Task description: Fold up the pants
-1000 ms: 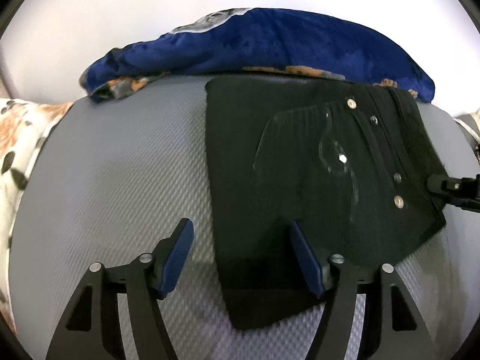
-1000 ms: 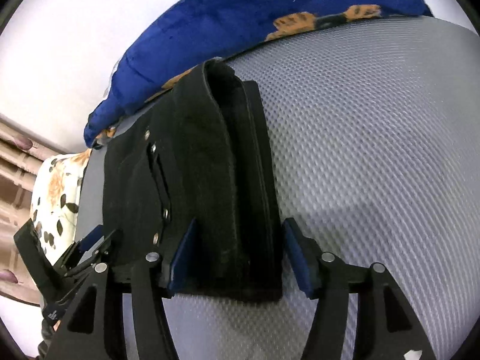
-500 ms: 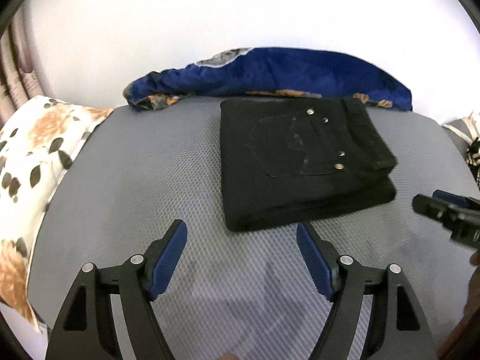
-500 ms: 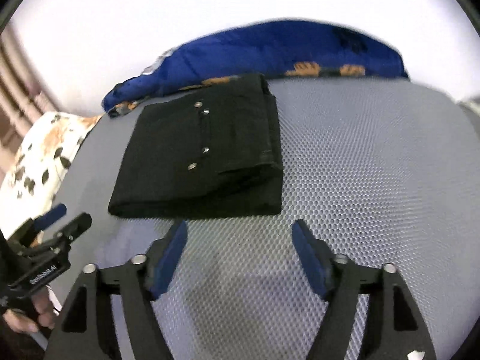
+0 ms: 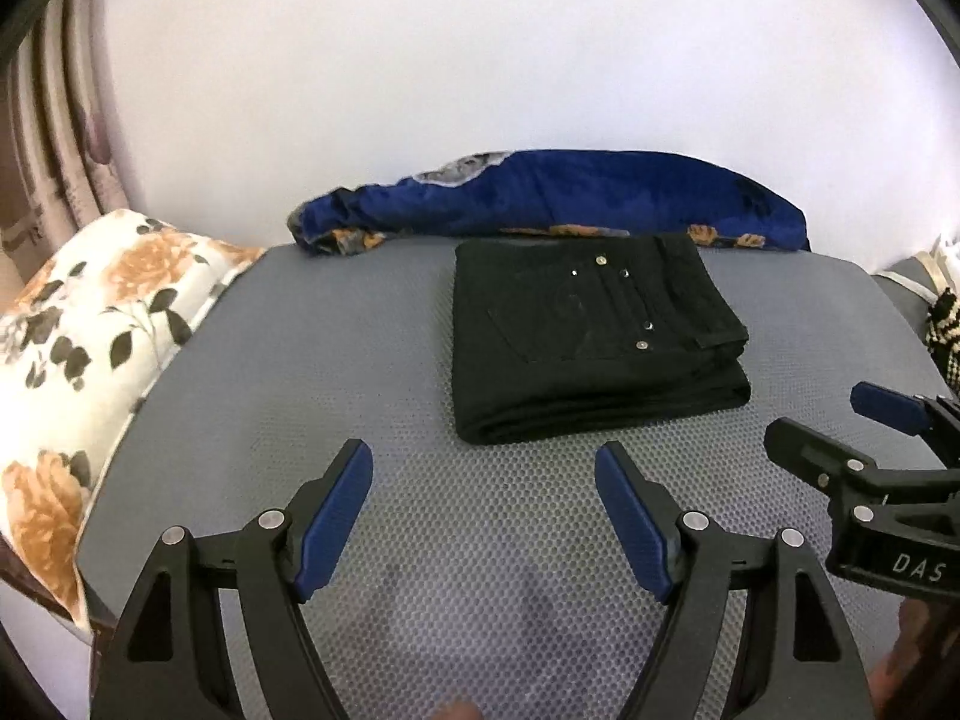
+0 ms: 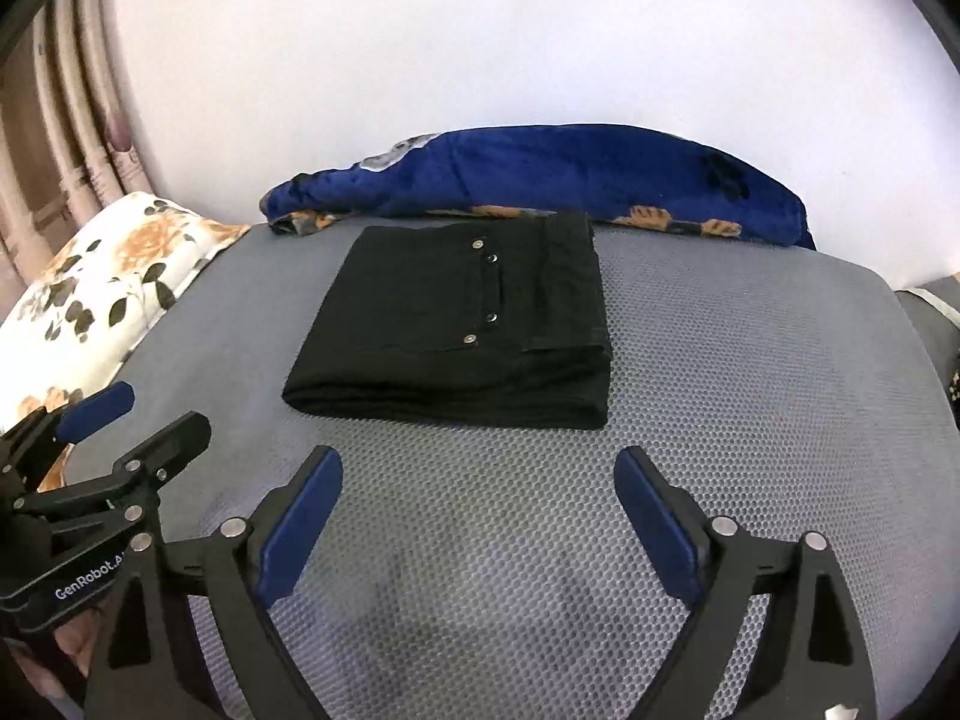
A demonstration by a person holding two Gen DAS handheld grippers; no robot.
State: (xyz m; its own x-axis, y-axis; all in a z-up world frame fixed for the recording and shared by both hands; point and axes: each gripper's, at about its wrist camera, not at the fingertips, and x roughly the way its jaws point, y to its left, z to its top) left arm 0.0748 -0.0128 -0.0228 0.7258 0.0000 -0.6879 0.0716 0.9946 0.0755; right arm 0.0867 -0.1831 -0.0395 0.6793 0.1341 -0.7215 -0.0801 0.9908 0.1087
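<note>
The black pants (image 5: pixel 588 336) lie folded into a compact rectangle on the grey mesh surface (image 5: pixel 336 372), pocket and metal rivets facing up. They also show in the right wrist view (image 6: pixel 462 324). My left gripper (image 5: pixel 483 483) is open and empty, held back from the near edge of the pants. My right gripper (image 6: pixel 477 489) is open and empty, also short of the pants. The right gripper shows at the right edge of the left wrist view (image 5: pixel 840 426); the left gripper shows at the left edge of the right wrist view (image 6: pixel 126 420).
A blue blanket (image 5: pixel 558 204) with orange print lies bunched along the far edge against a white wall. A floral pillow (image 5: pixel 90 324) lies at the left. Curtains (image 6: pixel 66 120) hang at the far left. A striped cloth (image 5: pixel 945 324) sits at the far right.
Both grippers have pulled back and up from the folded pants, which they were straddling a second ago. The pants stay put on the surface.
</note>
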